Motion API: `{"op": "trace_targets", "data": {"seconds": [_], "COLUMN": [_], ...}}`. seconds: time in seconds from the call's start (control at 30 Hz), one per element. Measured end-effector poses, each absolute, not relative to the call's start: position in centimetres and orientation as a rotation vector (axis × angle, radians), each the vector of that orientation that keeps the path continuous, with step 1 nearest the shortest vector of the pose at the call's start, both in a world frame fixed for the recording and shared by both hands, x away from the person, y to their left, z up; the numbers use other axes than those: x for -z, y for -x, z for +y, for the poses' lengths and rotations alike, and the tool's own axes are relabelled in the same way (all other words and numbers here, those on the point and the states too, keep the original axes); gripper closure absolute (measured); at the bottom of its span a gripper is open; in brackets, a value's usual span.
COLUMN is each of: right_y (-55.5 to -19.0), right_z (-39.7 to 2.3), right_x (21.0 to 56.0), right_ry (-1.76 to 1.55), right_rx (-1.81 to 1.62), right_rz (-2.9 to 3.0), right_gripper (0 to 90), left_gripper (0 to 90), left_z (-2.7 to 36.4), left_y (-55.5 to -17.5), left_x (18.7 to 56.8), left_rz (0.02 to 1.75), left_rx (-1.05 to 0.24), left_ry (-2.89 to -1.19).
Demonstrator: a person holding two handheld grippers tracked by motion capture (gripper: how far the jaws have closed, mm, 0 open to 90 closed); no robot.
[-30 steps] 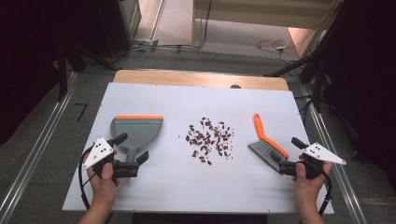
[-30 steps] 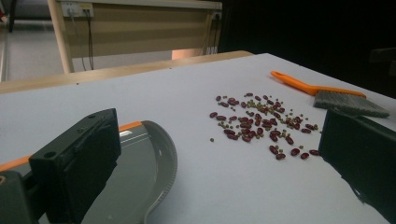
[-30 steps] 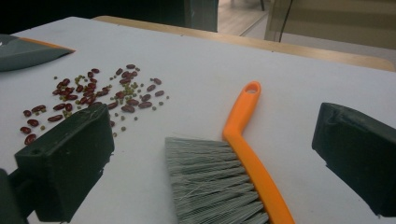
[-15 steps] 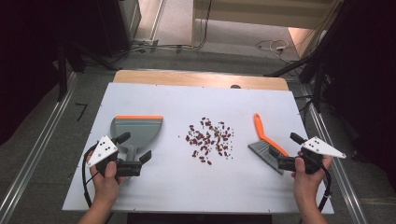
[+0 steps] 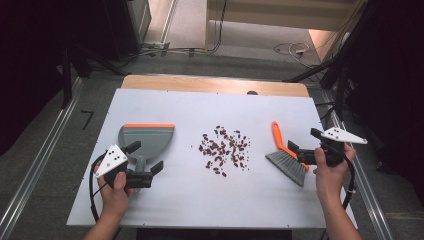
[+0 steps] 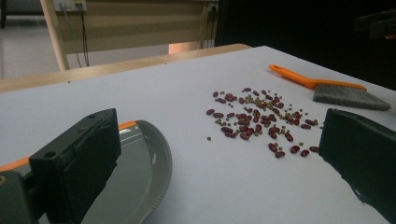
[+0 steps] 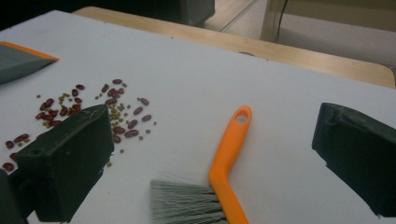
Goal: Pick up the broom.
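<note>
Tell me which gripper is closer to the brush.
Right. The right gripper is open right beside the brush, while the left gripper sits across the table by the dustpan.

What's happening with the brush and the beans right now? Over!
Left gripper open, at the dustpan handle. Right gripper open around the orange brush, not gripping yet. Beans scattered mid-table, unswept. Nothing in the way.
</note>
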State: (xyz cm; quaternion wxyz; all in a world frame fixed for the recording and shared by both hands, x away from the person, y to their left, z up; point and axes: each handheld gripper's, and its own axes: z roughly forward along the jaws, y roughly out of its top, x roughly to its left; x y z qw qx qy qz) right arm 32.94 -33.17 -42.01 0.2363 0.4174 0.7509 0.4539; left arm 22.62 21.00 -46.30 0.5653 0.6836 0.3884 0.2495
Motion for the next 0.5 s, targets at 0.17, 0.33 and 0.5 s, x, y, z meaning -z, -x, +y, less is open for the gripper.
{"op": "trace_targets", "data": {"seconds": [0.17,0.33,0.5], "right_y": [-35.0,-37.4,-39.2], "right_z": [-32.4,-31.7,-30.6], "right_x": [41.9,42.2,42.9], "right_ry": [-1.156,-1.243,-1.286], "right_rx": [-1.201,-1.15,-1.022], "right_rz": [2.114,2.201,2.309], "right_gripper": [0.0,0.0,5.8], "left_gripper": [0.0,0.0,0.0], "left_z": [20.9,20.9,20.8], "left_y": [-22.7,-22.7,-22.7], "left_x": [46.3,46.4,46.4], "left_rz": [0.917,0.918,0.918], "left_rx": [-0.584,-0.585,-0.579], "left_ry": [-1.607,-1.612,-1.614]}}
